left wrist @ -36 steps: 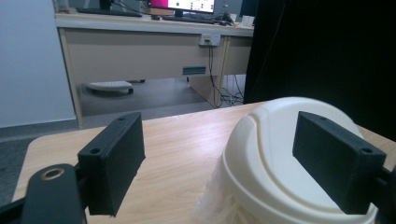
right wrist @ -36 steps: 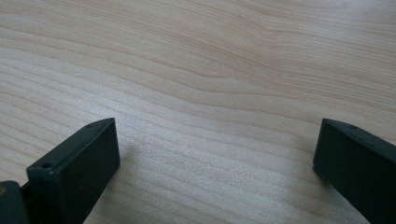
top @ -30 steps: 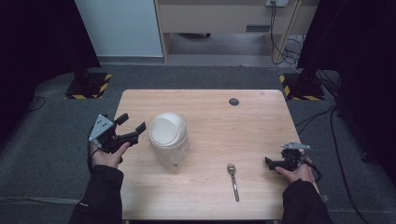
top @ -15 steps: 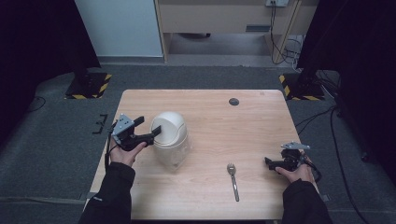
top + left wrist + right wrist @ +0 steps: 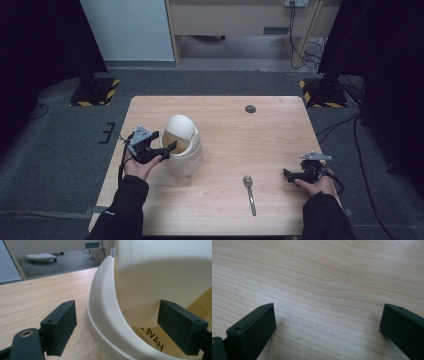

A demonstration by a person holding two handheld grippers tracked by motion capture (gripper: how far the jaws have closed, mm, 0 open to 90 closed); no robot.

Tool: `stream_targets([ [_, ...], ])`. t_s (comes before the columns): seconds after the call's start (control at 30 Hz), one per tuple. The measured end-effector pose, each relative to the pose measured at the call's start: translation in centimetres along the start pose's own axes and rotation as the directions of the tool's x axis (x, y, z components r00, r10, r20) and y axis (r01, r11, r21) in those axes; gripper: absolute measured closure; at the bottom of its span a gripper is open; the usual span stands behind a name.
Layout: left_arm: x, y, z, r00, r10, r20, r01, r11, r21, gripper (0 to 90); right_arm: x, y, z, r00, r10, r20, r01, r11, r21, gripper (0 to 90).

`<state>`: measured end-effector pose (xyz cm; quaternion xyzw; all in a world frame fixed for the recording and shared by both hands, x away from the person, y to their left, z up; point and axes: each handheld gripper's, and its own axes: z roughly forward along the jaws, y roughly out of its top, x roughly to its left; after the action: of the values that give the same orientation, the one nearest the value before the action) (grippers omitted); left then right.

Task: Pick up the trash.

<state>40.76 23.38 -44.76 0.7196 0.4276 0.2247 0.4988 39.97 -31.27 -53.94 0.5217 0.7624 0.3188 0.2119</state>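
Now left gripper (image 5: 167, 148) straddles the bin (image 5: 183, 145) rim.

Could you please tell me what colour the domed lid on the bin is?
Cream white; the domed lid shows best in the high view.

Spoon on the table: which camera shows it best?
The high view: the spoon lies whole on the wooden table, between the white bin and the right gripper. The gripper views give no usable look at it.

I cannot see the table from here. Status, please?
Left gripper open, jaws astride white bin rim. Right gripper open, over bare table. Spoon lies apart.
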Motion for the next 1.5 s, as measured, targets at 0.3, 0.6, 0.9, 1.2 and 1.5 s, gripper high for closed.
stream_targets([
  [0.3,-0.2,0.2,-0.6,0.9998,-0.008,-0.02,0.008,0.9994,-0.035,15.4,0.1,0.1,-0.3,1.0,-0.004,-0.005,0.004,1.0,0.001,9.9],
  [0.6,0.2,-0.1,-4.5,0.9985,0.011,-0.054,-0.015,0.9962,-0.086,15.2,0.6,0.5,-1.6,0.9991,-0.031,-0.028,0.031,0.999,0.016,23.5],
  [0.9,1.6,-4.0,-7.7,0.9954,0.0,-0.096,0.001,1.0,0.002,15.0,2.1,1.7,-3.9,0.9985,-0.022,-0.05,0.018,0.997,-0.07,28.4],
  [1.2,2.8,-7.7,-6.4,0.995,0.01,-0.099,0.01,0.978,0.208,15.0,5.2,2.4,-5.8,0.9953,-0.056,-0.079,0.047,0.993,-0.108,30.3],
  [1.5,3.1,-8.9,-4.7,0.9975,0.033,-0.062,-0.009,0.9372,0.349,14.2,7.1,3.3,-6.6,0.9877,-0.092,-0.126,0.075,0.988,-0.133,29.7],
])
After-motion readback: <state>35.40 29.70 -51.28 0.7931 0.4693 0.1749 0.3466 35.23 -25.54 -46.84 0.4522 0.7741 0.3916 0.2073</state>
